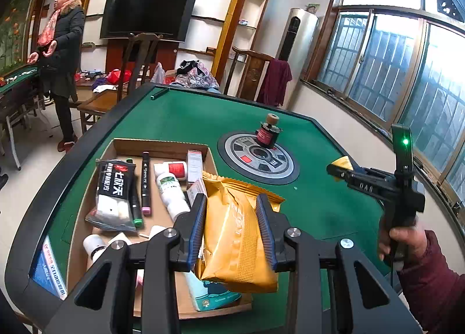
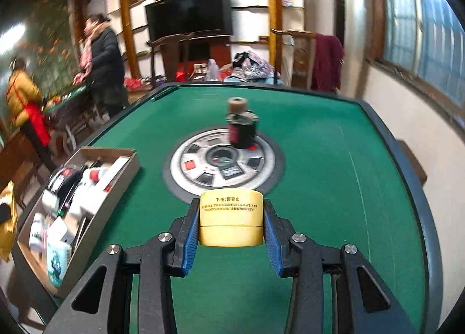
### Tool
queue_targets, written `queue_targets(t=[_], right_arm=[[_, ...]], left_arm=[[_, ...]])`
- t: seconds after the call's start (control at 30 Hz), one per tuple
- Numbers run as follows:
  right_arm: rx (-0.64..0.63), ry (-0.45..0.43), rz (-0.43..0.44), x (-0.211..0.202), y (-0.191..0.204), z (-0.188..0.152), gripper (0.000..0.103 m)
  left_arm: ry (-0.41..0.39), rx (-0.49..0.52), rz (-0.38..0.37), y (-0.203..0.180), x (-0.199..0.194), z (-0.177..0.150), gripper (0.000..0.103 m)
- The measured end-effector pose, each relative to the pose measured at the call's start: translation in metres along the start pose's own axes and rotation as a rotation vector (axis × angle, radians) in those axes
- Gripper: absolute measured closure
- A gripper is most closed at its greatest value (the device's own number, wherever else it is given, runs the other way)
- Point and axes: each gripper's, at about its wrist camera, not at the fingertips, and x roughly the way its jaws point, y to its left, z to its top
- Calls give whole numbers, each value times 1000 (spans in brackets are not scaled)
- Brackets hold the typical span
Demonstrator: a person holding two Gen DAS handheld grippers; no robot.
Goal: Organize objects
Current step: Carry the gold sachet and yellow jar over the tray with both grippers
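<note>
1. While we sort loose things into the cardboard box, our left gripper is closed on an orange packet, which hangs over the box's lower right corner, low in the left wrist frame.
2. Our right gripper has its blue pads pressed to both sides of a small yellow jar, lifted over the green table at bottom centre of the right wrist frame.
3. We judge both things are on their way to the box; next the packet needs lowering and letting go, then the jar must travel left.
4. Markers, a white bottle and a black pouch crowd the box, leaving little free floor.
5. One dark bottle waits on the round centre panel, mid frame.
</note>
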Motion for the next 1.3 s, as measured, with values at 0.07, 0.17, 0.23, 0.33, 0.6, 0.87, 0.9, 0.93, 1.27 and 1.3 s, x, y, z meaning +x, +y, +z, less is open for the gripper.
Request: queue_targets(t=[0.07, 0.17, 0.23, 0.33, 0.6, 0.87, 0.9, 0.93, 1.27, 1.3], right_arm=[[-36, 5, 0, -1, 16, 0, 60], [-91, 9, -20, 0, 37, -2, 60], [-132, 8, -40, 0, 50, -2, 60], [-174, 8, -56, -1, 66, -4, 60], [-263, 15, -68, 4, 109, -1, 59], [-336, 23, -44, 12, 153, -1, 59], [-342, 24, -41, 13, 157, 0, 59], [-347, 26, -37, 14, 161, 1, 59], [-321, 84, 144, 32, 197, 16, 59], [-312, 90, 164, 35, 199, 17, 59]], left_arm=[[-6, -7, 4, 4, -3, -1, 69], [-13, -23, 15, 11, -7, -3, 69], [-17, -30, 24, 17, -10, -4, 69], [-17, -35, 38, 25, -12, -5, 69], [-20, -3, 97, 46, -16, 3, 69], [-28, 2, 122, 67, -13, 20, 69], [-30, 4, 124, 68, -13, 21, 69], [-32, 6, 127, 69, -13, 22, 69], [24, -42, 122, 105, 17, 51, 69], [40, -58, 112, 111, 25, 54, 69]])
